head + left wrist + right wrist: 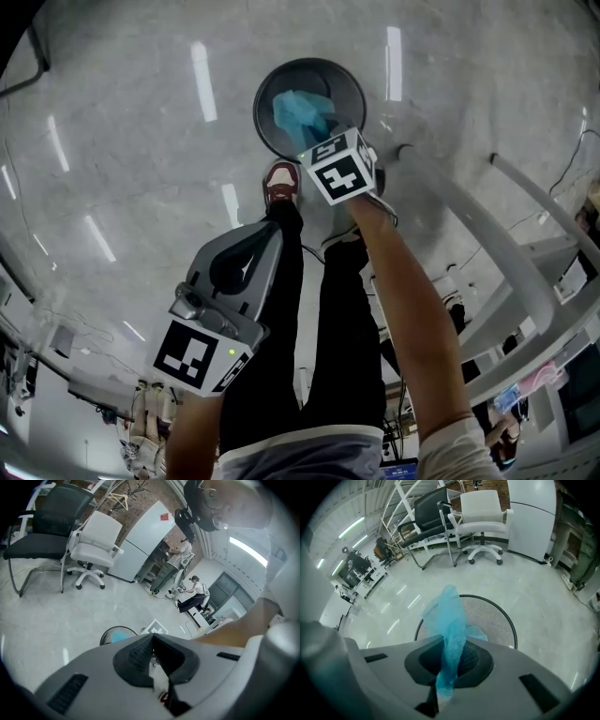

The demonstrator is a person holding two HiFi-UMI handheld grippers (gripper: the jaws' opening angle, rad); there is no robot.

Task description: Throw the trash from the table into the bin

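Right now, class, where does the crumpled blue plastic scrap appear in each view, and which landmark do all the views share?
Head view: top centre, the crumpled blue plastic scrap over the round black mesh bin.
Left gripper view: low, left of centre, the scrap seen within the bin's rim.
Right gripper view: centre, pinched in the right tool.
Shared landmark: the bin.

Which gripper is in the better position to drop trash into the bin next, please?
Right. The right gripper pinches the blue plastic trash over the mesh bin, so it probably only needs to open. The left gripper is shut with nothing in it and is held back from the bin.
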